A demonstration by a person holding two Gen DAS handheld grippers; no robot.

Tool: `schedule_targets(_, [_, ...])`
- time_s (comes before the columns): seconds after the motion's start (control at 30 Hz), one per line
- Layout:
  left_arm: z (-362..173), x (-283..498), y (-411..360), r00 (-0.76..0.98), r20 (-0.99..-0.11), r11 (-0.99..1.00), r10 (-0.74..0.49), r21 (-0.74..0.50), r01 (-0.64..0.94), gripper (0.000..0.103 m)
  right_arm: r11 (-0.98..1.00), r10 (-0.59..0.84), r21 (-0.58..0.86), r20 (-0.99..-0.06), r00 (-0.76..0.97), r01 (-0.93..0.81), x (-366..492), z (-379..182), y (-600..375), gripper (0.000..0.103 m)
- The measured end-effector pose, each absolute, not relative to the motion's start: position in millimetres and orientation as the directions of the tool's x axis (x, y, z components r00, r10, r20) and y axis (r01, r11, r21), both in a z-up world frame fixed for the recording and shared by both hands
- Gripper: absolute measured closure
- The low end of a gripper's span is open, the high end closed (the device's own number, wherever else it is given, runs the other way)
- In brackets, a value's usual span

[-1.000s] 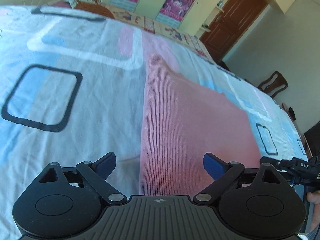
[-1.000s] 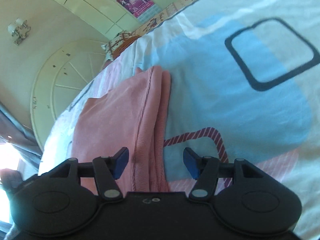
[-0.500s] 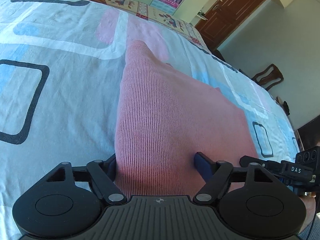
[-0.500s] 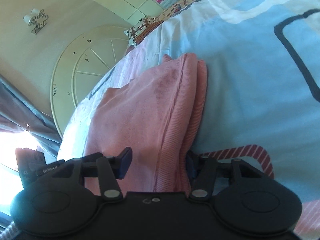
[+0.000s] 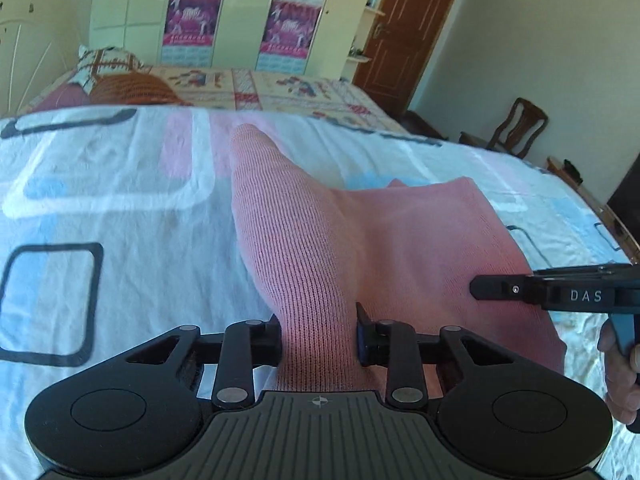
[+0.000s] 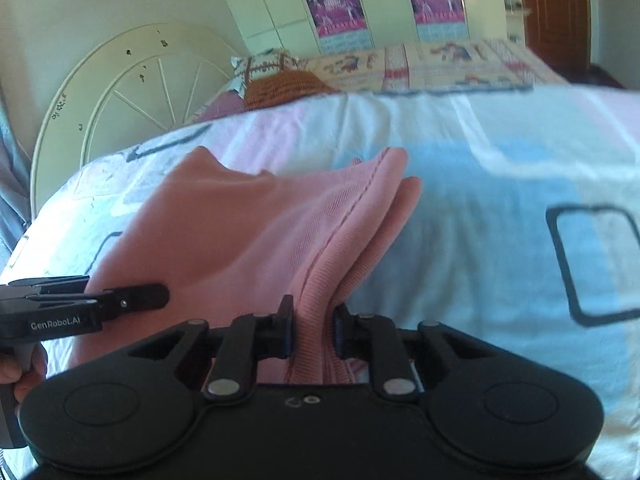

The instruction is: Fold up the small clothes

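Left gripper jaws pinched the pink garment at its near edge, 6 o'clock. Right gripper jaws pinched the ribbed hem likewise. Garment lay on the bed sheet, running toward 12. Wardrobe stood beyond, door at 1.

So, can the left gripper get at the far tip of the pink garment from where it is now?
Probably not right away: the left gripper is shut on the near edge of the pink garment. Nothing lies in the way, but it must let go first.
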State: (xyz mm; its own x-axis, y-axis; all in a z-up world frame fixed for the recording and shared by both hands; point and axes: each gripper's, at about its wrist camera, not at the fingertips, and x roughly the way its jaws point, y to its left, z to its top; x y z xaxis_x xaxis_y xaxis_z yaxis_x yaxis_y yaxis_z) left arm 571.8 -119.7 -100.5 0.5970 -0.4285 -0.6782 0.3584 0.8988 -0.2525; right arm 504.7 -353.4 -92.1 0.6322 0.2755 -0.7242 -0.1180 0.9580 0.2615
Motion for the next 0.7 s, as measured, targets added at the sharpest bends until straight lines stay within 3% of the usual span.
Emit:
schedule_targets(0.27, [-74, 550, -7, 0.636, -0.66, 0.916, -0.399, -0.253, 0.312, 0.072, 0.948, 0.317, 0.223, -0.695, 0.646, -0.226, 504, -57, -258, 0.085])
schedule_targets(0.4, [-84, 537, 62, 0.64, -0.68, 0.934, -0.358, -0.262, 0.245, 0.072, 0.926, 0.376, 0.254, -0.695, 0.613, -0.28, 511, -67, -199, 0.085])
schedule_targets(0.57, [-116, 521, 142, 0.62, -0.69, 0.919, -0.373, -0.366, 0.146, 0.07, 0.895, 0.444, 0.326, -0.709, 0.548, -0.304, 521, -91, -149, 0.086])
schedule_targets(0.6, [-126, 519, 154, 0.616, -0.692, 0.914, -0.376, -0.388, 0.123, 0.067, 0.891, 0.453, 0.34, -0.715, 0.532, -0.302, 523, -98, -144, 0.086])
schedule_targets(0.67, [-151, 516, 171, 0.613, -0.71, 0.912, -0.347, -0.407, 0.044, 0.051, 0.895, 0.444, 0.337, -0.736, 0.511, -0.291, 526, -113, -135, 0.086])
schedule_targets(0.7, [-163, 512, 177, 0.623, -0.703, 0.905, -0.343, -0.424, 0.019, 0.036, 0.906, 0.421, 0.33, -0.761, 0.494, -0.265, 528, -123, -132, 0.085])
